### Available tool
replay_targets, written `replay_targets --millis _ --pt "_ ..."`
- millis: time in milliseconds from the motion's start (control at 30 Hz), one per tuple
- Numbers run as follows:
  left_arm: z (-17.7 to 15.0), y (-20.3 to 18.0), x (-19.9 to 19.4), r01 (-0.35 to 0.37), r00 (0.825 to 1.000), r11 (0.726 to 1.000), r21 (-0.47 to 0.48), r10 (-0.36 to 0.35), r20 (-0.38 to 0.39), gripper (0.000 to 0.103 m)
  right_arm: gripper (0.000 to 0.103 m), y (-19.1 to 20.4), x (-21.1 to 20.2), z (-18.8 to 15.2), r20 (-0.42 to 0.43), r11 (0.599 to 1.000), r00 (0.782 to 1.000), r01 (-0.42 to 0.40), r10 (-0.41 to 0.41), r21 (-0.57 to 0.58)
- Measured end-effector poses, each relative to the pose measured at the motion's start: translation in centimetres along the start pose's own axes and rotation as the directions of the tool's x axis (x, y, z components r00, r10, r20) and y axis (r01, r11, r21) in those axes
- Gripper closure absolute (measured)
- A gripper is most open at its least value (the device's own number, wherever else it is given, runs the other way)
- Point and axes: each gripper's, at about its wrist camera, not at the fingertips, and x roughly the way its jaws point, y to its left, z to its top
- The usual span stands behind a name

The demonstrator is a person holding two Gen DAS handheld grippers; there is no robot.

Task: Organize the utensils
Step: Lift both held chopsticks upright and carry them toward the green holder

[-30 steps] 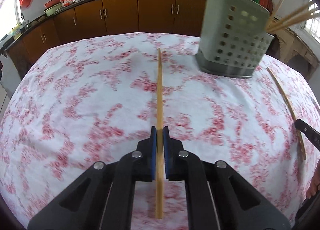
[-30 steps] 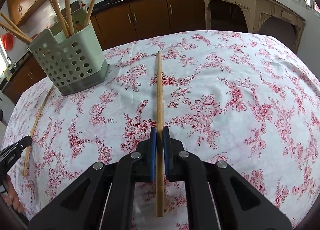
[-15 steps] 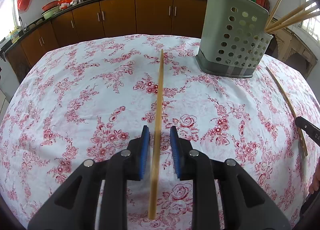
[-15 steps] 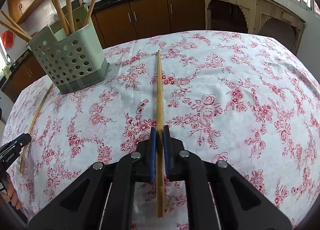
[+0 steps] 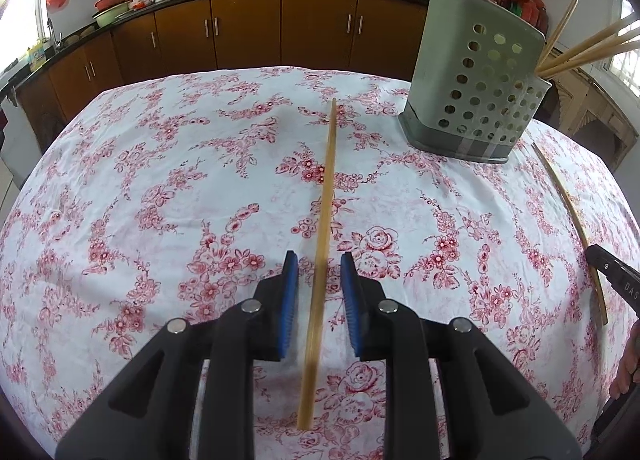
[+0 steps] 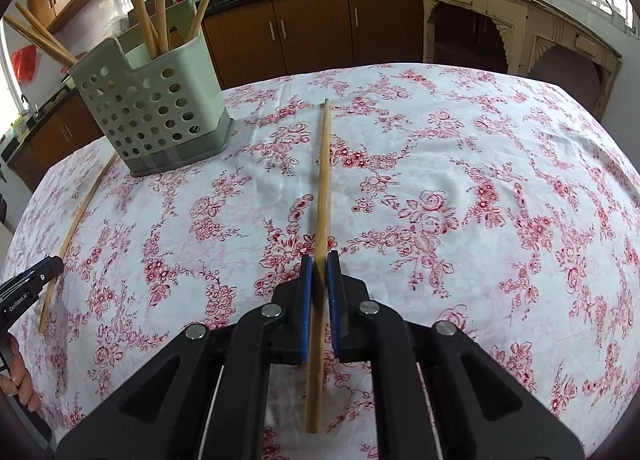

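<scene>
The right gripper (image 6: 319, 272) pinches a chopstick (image 6: 322, 187) near its back end, probably to carry it to the holder (image 6: 152, 115). The left gripper (image 5: 319, 276) stands spread – its chopstick (image 5: 326, 195) lies free on the cloth (image 5: 160, 179) between the pads, touching neither.

Two wrist fisheye views, angled down over one table

Each view is taken from close behind its gripper's fingers, tilted down across the floral tablecloth (image 5: 160, 179) toward the far kitchen cabinets (image 6: 312, 27). The perforated utensil holder (image 5: 476, 99) is shared, seen far right in the left view and far left in the right.
</scene>
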Motion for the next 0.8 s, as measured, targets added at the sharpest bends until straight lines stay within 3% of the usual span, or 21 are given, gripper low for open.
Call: replay_targets --millis 433,567,800 --pt "-0.3 -0.1 -0.3 -0.017 1.000 1.000 0.000 0.017 -0.001 0.080 0.094 0.2 -0.3 -0.5 -0.003 1.000 1.000 0.012 -0.012 -0.028" --pt "-0.7 0.0 -0.7 -0.024 1.000 1.000 -0.018 0.024 -0.001 0.094 0.095 -0.1 -0.6 -0.5 -0.001 1.000 1.000 -0.006 0.006 -0.015" --pt "-1.6 0.0 -1.8 -0.005 1.000 1.000 0.012 0.005 -0.017 0.095 0.095 -0.4 -2.6 -0.6 0.051 1.000 0.998 -0.031 0.031 -0.006"
